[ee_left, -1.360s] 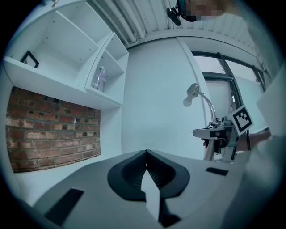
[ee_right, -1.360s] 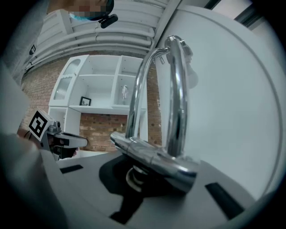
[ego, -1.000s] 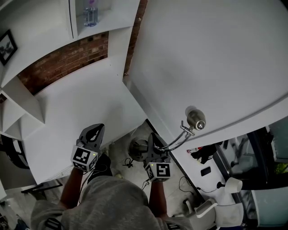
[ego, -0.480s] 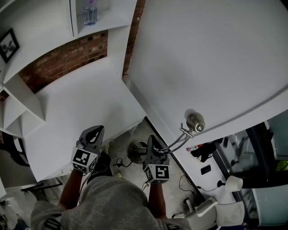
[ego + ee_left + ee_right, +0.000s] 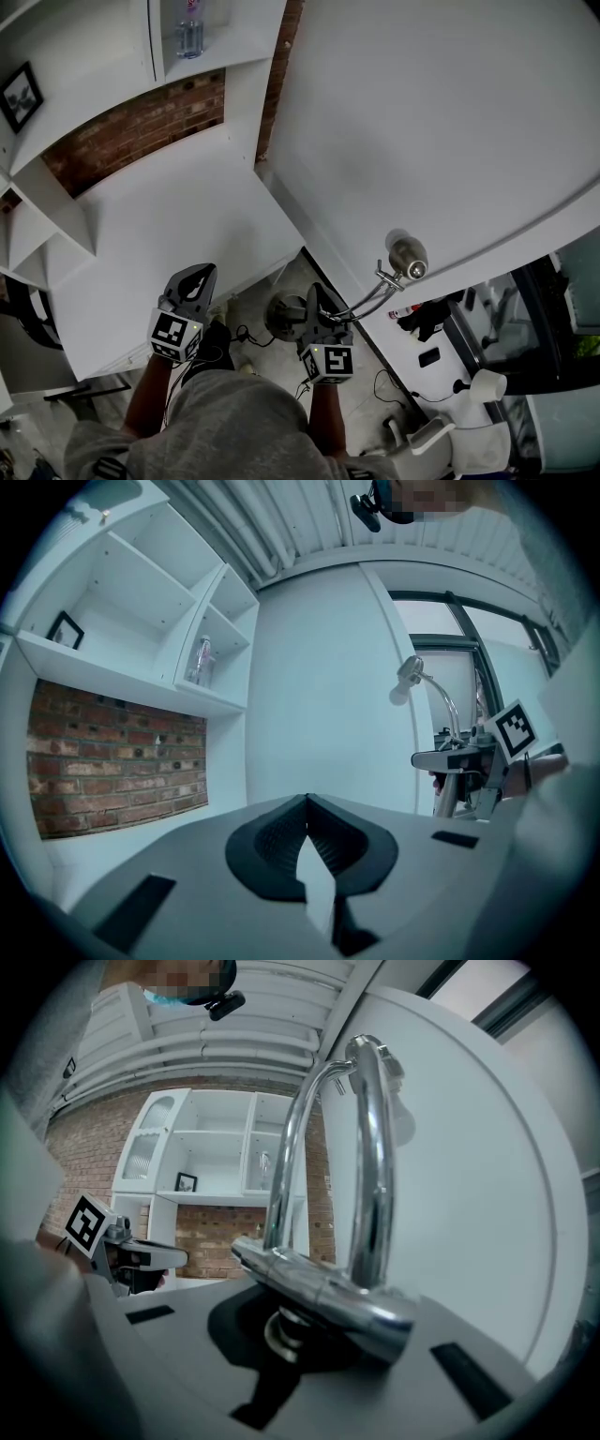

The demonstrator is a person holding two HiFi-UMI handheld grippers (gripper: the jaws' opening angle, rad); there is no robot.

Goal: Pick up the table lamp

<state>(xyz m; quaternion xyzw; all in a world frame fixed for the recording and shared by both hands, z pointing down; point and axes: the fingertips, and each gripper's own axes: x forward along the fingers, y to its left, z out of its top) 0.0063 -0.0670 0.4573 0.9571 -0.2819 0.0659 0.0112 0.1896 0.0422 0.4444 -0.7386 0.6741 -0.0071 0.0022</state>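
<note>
Little has changed over the last second: both grippers stay where they were, and only the lamp head (image 5: 409, 256) sits a touch lower in the head view while the cable on the floor has curled differently.

At the far left of the head view a small framed picture (image 5: 17, 95) stands on a white shelf unit (image 5: 66, 56), which has a brick wall (image 5: 141, 127) showing behind it. A clear bottle (image 5: 190, 28) stands in a compartment at the top. Below the brick wall spreads a white desk top (image 5: 169, 225).

The left gripper (image 5: 194, 274) hangs over that desk's lower edge. In its own view its jaws (image 5: 307, 799) are pressed together with nothing between them.

Right of it, over the floor gap between the desk and the big white table (image 5: 450, 122), is the table lamp (image 5: 373, 295). Its round dark base (image 5: 284, 314) is just left of the right gripper (image 5: 316, 296), and its chrome arm curves up and right to the head, which shows over the table's edge. Whether the base touches the floor I cannot tell.

In the right gripper view the jaws (image 5: 298, 1324) are clamped on the lamp's chrome stem just below a crossbar (image 5: 323, 1290). Two shiny tubes (image 5: 372, 1166) arch upward from there. The left gripper (image 5: 141, 1256) shows at that view's left edge.
</note>
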